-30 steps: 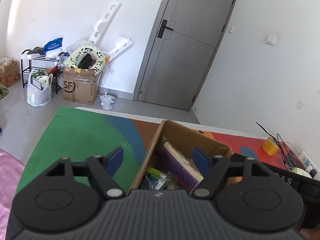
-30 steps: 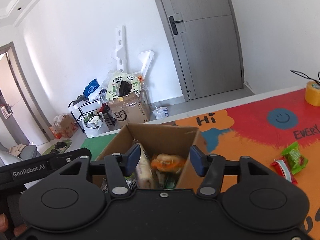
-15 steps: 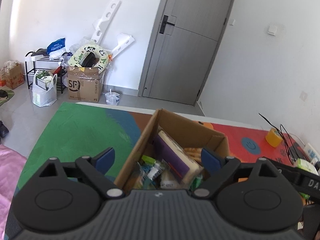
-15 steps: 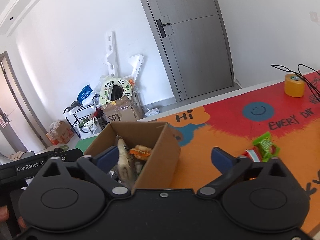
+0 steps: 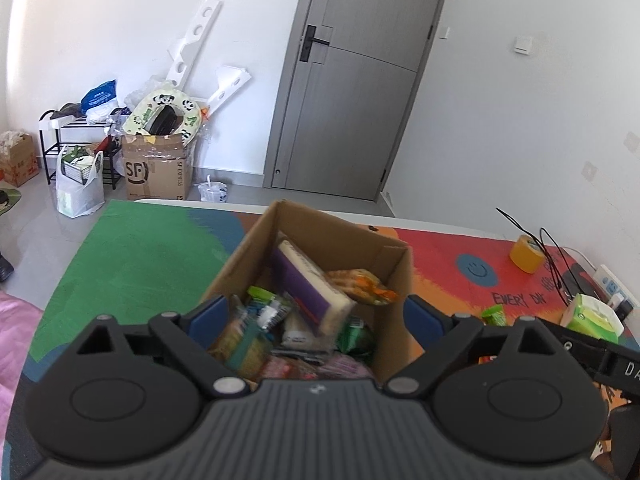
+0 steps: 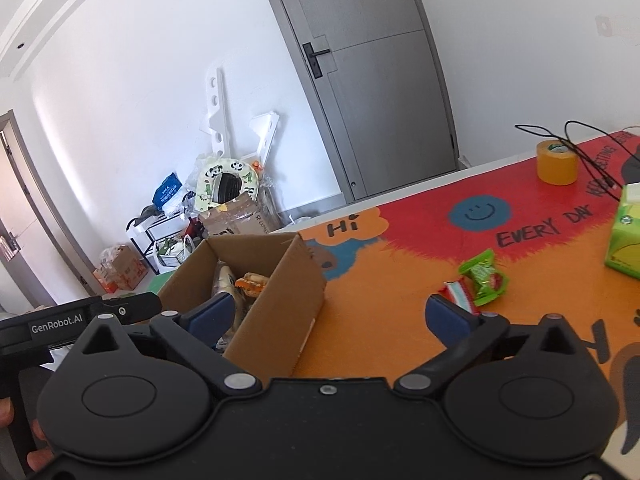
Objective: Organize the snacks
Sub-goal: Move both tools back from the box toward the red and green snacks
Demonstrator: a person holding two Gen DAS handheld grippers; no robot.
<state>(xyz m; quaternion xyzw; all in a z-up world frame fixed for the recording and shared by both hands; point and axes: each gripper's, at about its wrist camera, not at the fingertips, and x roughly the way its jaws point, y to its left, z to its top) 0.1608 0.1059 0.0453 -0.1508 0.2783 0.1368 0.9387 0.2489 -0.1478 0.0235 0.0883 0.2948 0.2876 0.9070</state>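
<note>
The bench (image 6: 400, 280) is lying under both tools, wearing a bright mat. The box (image 5: 372, 256) is sitting just ahead of the left tool (image 5: 316, 318), whose fingers are standing spread and empty over its packed snacks (image 5: 312, 292). The right tool (image 6: 328, 316) is hanging spread and empty too, the box (image 6: 280, 304) at its left finger. Two loose packets (image 6: 476, 280) are lying just ahead of its right finger, touching each other.
</note>
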